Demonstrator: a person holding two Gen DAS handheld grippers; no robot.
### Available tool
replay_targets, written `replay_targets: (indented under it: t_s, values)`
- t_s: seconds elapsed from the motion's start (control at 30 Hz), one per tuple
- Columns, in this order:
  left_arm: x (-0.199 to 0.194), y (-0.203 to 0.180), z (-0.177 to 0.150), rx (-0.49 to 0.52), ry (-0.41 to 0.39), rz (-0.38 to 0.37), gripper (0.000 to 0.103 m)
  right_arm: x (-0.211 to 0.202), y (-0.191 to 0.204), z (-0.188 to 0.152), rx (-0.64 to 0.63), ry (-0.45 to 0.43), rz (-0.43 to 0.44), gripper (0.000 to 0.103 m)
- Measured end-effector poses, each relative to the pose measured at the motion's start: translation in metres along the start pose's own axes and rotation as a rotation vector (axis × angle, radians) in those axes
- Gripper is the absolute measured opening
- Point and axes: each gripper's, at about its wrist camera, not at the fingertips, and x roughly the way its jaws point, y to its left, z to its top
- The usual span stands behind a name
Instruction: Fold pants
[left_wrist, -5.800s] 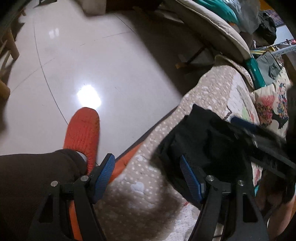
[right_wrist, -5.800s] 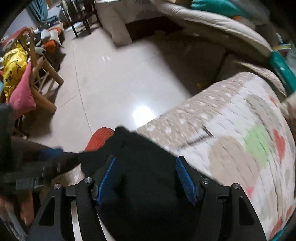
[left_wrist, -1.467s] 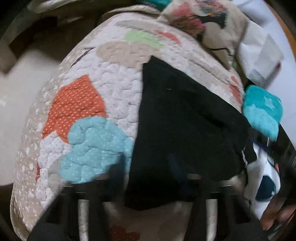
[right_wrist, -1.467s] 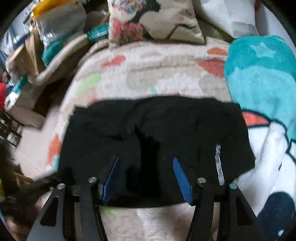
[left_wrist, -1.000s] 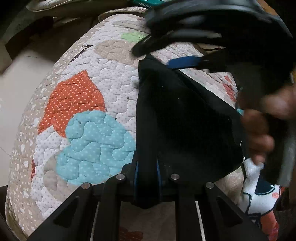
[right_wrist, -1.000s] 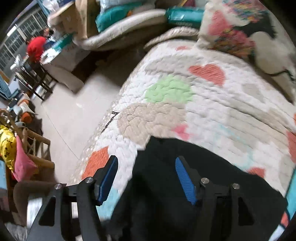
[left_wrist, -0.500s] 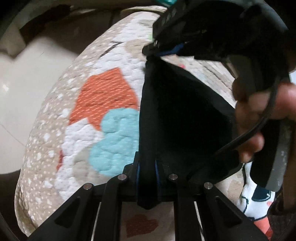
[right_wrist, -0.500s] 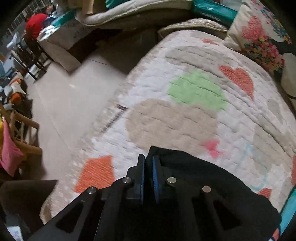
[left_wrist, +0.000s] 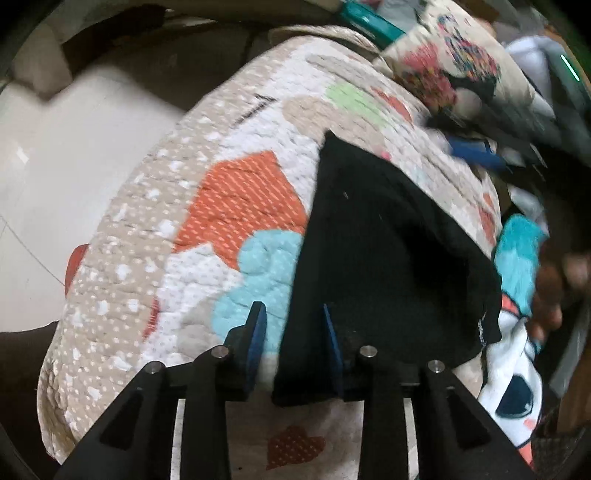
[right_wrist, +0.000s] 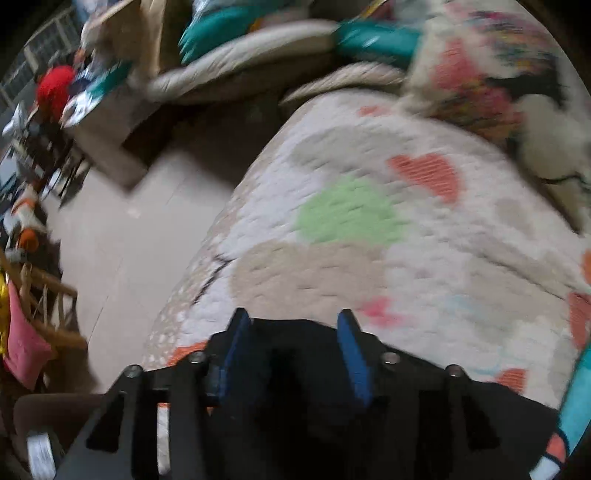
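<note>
1. Your left tongs (left_wrist: 291, 325) gape, released, straddling the black pants' (left_wrist: 373, 258) near-left edge.
2. Your right tongs (right_wrist: 291, 325) are released over the pants' far corner.
3. Bare quilt (right_wrist: 351, 214) stretches beyond; floor (right_wrist: 122, 236) lies left.

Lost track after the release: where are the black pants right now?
In the left wrist view the black pants lie folded on the quilt, right of its orange and blue patches, their near corner between the open left gripper fingers.
</note>
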Motion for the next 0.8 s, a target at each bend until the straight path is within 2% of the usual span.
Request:
replay_targets:
  t_s: [0.1, 0.2, 0.27, 0.33, 0.37, 0.4, 0.43, 0.47, 0.6, 0.8]
  values:
    - [-0.008, 0.006, 0.003, -0.018, -0.035, 0.023, 0.033, -0.039, -0.025, -0.017, 0.025, -0.051, -0.062, 0.056]
    - [-0.026, 0.007, 0.002, -0.016, -0.107, 0.057, 0.033, -0.085, -0.05, -0.034, 0.122, -0.083, -0.082, 0.056]
    - [-0.037, 0.005, 0.002, -0.004, -0.157, 0.086, 0.033, -0.134, -0.054, -0.045, 0.205, -0.095, -0.085, 0.057]
    - [-0.047, 0.001, 0.006, 0.017, -0.198, 0.122, 0.034, -0.176, -0.044, -0.051, 0.225, -0.122, -0.01, 0.057]
    - [-0.049, 0.0, 0.007, 0.025, -0.206, 0.136, 0.034, -0.21, -0.031, -0.056, 0.225, -0.151, 0.053, 0.062]
    - [-0.055, -0.001, 0.006, 0.041, -0.212, 0.154, 0.034, -0.235, -0.021, -0.061, 0.219, -0.175, 0.096, 0.068]
    - [-0.055, -0.005, 0.006, 0.052, -0.214, 0.167, 0.034, -0.266, -0.007, -0.067, 0.204, -0.21, 0.15, 0.083]
    - [-0.057, -0.007, 0.004, 0.063, -0.212, 0.181, 0.034, -0.302, 0.01, -0.074, 0.175, -0.26, 0.198, 0.094]
    - [-0.061, -0.02, -0.004, 0.086, -0.186, 0.203, 0.034, -0.39, 0.063, -0.1, 0.026, -0.413, 0.215, 0.098]
    - [-0.064, -0.044, -0.009, 0.123, -0.19, 0.237, 0.034, -0.424, 0.078, -0.128, -0.027, -0.413, 0.282, 0.098]
